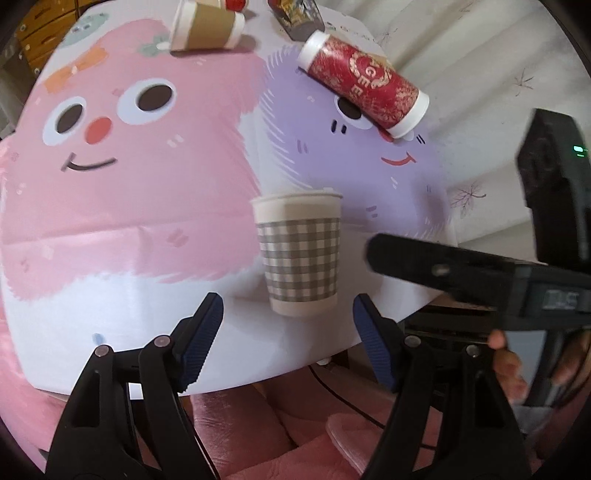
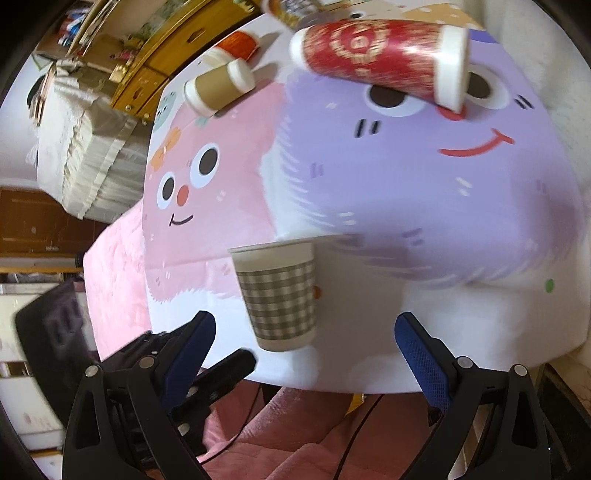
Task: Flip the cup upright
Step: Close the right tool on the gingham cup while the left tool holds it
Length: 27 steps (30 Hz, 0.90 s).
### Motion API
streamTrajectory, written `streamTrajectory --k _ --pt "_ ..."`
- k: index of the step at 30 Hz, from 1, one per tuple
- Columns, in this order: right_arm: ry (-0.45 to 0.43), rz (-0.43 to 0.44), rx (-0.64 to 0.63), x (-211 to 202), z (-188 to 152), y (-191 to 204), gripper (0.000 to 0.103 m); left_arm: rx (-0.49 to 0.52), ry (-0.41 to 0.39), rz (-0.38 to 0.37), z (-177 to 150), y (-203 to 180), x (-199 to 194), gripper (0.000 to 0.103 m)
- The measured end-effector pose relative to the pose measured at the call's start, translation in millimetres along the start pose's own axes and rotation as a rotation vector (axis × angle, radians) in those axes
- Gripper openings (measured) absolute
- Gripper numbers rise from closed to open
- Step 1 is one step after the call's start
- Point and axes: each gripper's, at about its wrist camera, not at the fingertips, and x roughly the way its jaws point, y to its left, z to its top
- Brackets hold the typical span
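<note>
1. The checked cup (image 1: 298, 254) stands upright near the front edge of the bench (image 1: 122, 206), wide rim on top.
2. The left hand-held gripper (image 1: 288, 317) is released, its fingers apart just before the cup.
3. The right hand-held gripper (image 2: 304, 336) is also released, touching nothing.
4. Farther back, the red cup (image 1: 364, 83) and the brown cup (image 1: 207, 26) lie on their sides.

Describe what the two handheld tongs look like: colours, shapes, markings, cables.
Both the left tongs and the right tongs have black plastic scissor-like arms with round silver rivets at the pivots. Each finger ends in a dark blue ribbed pad. In the left view, the right tool's black body shows a small green light. Thin black cables hang below.
</note>
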Motion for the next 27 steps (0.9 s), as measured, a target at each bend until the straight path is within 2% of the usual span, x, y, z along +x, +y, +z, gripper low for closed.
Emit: streamTrajectory --k 4,13,21,23,25,27 --pt "0.026 0.001 0.006 18 4 17 0.099 -0.004 -0.005 0.019 -3 23 -17 0.071" --pt "0.057 -0.055 0.059 64 17 38 0.099 -0.032 0.050 0.047 -5 82 -28 0.071" --pt "0.052 -0.149 0.034 88 34 44 0.099 0.013 0.066 0.085 -1 104 -30 0.071" --pt "0.045 -0.155 0.039 91 36 44 0.094 0.021 0.074 0.086 1 103 -27 0.071" --pt "0.039 -0.156 0.047 94 39 44 0.073 0.029 0.081 0.088 1 103 -24 0.071" --pt "0.040 -0.135 0.076 95 39 40 0.069 0.042 0.086 0.088 3 102 -21 0.071"
